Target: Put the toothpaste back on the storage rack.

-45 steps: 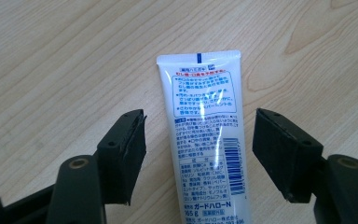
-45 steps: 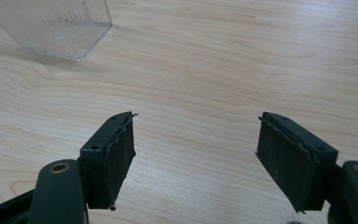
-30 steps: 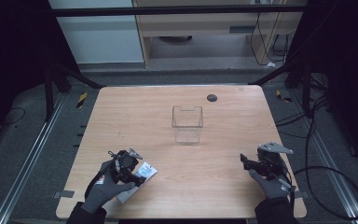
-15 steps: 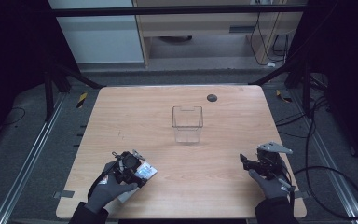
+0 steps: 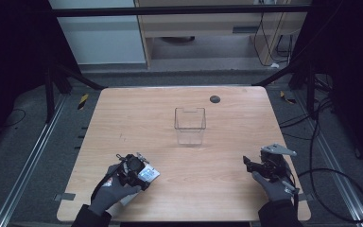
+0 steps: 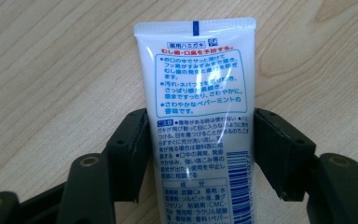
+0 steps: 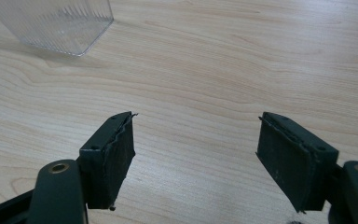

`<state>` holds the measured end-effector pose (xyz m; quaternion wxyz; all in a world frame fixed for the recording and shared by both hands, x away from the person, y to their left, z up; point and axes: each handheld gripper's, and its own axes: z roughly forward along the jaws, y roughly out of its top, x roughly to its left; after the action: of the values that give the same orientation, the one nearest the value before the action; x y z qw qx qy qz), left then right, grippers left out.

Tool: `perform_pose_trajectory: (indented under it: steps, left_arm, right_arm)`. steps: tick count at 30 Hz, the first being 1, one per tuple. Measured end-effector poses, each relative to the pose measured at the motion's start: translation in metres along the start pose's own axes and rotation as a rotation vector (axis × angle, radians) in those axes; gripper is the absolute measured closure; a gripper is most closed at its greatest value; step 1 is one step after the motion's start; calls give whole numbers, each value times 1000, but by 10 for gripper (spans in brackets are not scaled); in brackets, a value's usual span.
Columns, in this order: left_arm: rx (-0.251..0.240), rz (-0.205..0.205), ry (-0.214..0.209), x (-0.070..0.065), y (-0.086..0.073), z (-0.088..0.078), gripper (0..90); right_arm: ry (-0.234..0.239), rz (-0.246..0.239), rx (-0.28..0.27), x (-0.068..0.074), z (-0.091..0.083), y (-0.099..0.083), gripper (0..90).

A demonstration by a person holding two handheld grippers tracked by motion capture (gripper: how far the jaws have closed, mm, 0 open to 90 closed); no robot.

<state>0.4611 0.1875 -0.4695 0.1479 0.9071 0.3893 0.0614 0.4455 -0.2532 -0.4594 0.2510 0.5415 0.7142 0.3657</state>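
The left claw [image 6: 200,154] has its jaws pressed against both sides of a white tube [image 6: 198,116], whose crimped end points away from the camera over the table [image 6: 51,70]. In the high view this claw [image 5: 139,171] sits near the table's front left, the tube [image 5: 149,174] a small pale patch, too small to read there. The right claw [image 7: 196,158] is spread wide with nothing between its jaws, low over the wood at front right [image 5: 260,166]. A clear box [image 5: 189,125] stands mid-table; a small dark disc [image 5: 214,99] lies beyond it.

I see the light wooden bench [image 5: 227,189] evenly lit, surroundings dark; glare streaks on the glossy white printed tube [image 6: 200,93]; gripper views sharp.
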Motion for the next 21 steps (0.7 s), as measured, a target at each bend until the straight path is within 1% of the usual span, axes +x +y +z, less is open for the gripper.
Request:
perform_pose_trajectory:
  steps: [5,8,10,14,15,16,18,19,21]
  left_arm:
    - [-1,-9,8,-2,0,-3,458]
    - [-8,-17,16,-3,0,-9,553]
    - [-14,-23,10,-3,-1,-12,607]
    - [-24,-20,-2,-3,-3,-16,679]
    - [-21,-17,-1,-3,-3,-17,689]
    - [-25,-23,-5,-4,-4,-18,696]
    - [-28,-18,-5,-3,-4,-19,708]
    - [-36,-19,-6,-3,-5,-21,711]
    - [-71,-27,-11,-3,-6,-26,718]
  right_arm:
    - [-2,0,0,0,0,0,272]
    - [-2,2,1,-1,0,0,272]
    - [0,3,2,-1,0,0,272]
    - [1,7,6,-1,-1,0,271]
    - [-1,5,6,-1,-1,0,271]
    - [-3,3,4,-1,0,0,271]
    - [-2,4,2,-2,-1,0,271]
    - [0,7,3,-2,-1,-1,271]
    - [-2,7,5,-3,-1,-1,271]
